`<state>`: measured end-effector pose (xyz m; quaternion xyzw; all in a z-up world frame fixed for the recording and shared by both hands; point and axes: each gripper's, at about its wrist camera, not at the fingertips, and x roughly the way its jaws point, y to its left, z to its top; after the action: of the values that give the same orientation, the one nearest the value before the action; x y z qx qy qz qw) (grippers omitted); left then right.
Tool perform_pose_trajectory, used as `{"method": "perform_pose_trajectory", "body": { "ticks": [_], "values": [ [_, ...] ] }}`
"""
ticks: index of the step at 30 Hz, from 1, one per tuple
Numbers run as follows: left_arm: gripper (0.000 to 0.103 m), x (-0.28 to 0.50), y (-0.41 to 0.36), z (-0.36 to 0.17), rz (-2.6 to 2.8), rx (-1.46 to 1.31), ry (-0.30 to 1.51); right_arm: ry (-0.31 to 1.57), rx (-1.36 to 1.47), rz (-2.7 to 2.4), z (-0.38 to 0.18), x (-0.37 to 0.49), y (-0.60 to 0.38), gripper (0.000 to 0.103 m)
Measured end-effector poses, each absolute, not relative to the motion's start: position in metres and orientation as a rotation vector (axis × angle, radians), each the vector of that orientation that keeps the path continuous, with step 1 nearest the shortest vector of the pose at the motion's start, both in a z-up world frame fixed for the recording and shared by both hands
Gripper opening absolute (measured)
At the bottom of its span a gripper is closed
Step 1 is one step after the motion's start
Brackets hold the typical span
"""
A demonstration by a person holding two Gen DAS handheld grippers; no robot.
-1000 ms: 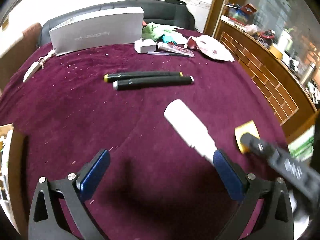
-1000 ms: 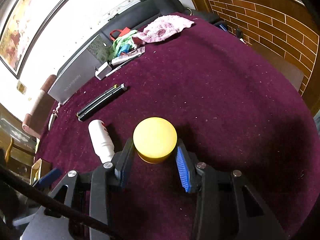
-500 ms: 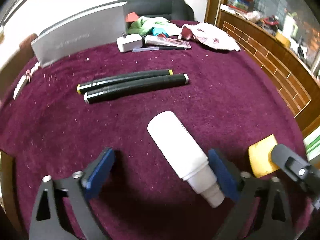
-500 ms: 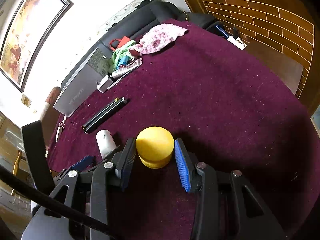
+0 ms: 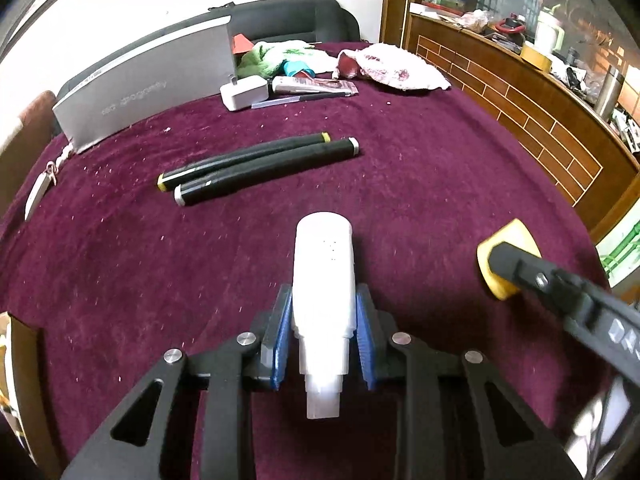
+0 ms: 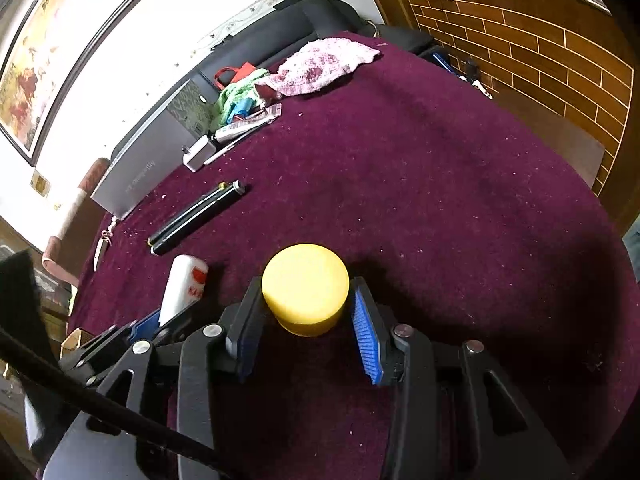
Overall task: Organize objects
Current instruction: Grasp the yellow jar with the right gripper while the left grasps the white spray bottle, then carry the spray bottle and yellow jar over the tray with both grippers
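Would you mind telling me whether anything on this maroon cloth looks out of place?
The white plastic bottle lies on its side, capless, between the closing left gripper; the yellow round cap sits apart in the right gripper.

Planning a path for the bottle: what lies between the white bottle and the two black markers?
Only bare maroon cloth between the bottle and markers, clearest in the left wrist view.

Dim fisheye views, blown-out wall, perhaps window-lit
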<state>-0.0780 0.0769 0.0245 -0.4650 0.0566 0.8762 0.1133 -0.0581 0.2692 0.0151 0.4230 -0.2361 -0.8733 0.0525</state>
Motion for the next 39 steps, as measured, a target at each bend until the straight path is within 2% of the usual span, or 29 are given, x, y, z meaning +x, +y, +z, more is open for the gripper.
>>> {"method": "perform_pose_trajectory", "body": {
  "ticks": [10,28,33,39],
  "values": [
    [0.024,-0.04,0.05,0.033,2.587,-1.345,0.111,-0.582,1.244,-2.736,0.016,-0.057,0.258,0.038],
    [0.025,0.053,-0.055,0.091,2.77,-1.165,-0.019,-0.524,1.257,-2.718,0.019,-0.051,0.245,0.038],
    [0.025,0.066,-0.082,0.095,2.796,-1.154,-0.076,-0.495,1.236,-2.66,0.035,-0.024,0.217,0.038],
    [0.025,0.084,-0.116,0.096,2.833,-1.137,-0.142,-0.352,1.153,-2.585,0.074,0.008,0.159,0.038]
  ]
}}
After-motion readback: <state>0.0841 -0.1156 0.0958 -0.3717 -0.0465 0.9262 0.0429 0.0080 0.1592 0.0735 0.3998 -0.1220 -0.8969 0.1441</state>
